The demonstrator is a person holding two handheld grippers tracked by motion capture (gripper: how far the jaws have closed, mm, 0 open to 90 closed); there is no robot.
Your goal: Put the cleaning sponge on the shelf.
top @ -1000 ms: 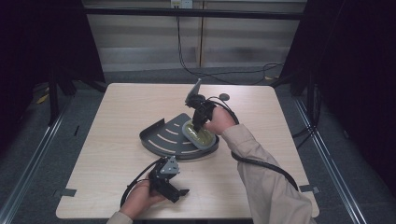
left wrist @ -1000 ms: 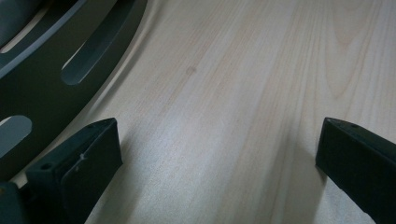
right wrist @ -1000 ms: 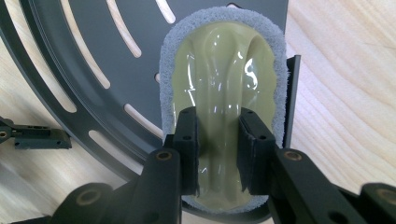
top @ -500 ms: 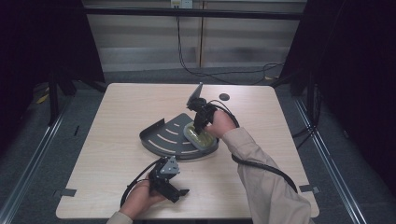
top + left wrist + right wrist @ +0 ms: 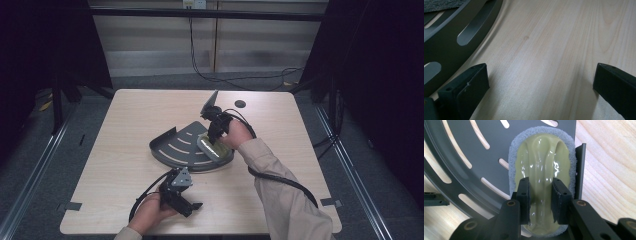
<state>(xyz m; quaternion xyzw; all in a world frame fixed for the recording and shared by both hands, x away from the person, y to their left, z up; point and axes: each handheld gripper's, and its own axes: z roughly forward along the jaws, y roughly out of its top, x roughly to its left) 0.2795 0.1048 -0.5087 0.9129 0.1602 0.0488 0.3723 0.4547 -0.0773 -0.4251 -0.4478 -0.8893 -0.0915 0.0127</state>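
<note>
Since a second ago the right gripper (image 5: 215, 142) has slid the sponge (image 5: 214, 149) a touch toward the right end of the tray (image 5: 175, 145), while the left gripper (image 5: 186, 204) has kept its place near the front edge of the table (image 5: 125, 115).

Counting up: one sponge, one dark grey fan-shaped tray with curved slots, two grippers, and one small dark disc (image 5: 240, 104) lying on the wood toward the far edge.

In the right gripper view the black jaws are clenched on the raised ridge of the sponge's (image 5: 541, 167) glossy yellow-green top, pinching it from both sides; a grey scouring layer rims it underneath. It lies flat on the tray (image 5: 461, 140), just beside the upright wall at the tray's straight edge.

In that view the sponge's long axis runs along that wall, pointing away from the jaws.

In the left gripper view the jaws stand wide apart over bare wood, nothing between them, with the tray's (image 5: 446, 40) curved rim just to one side.
</note>
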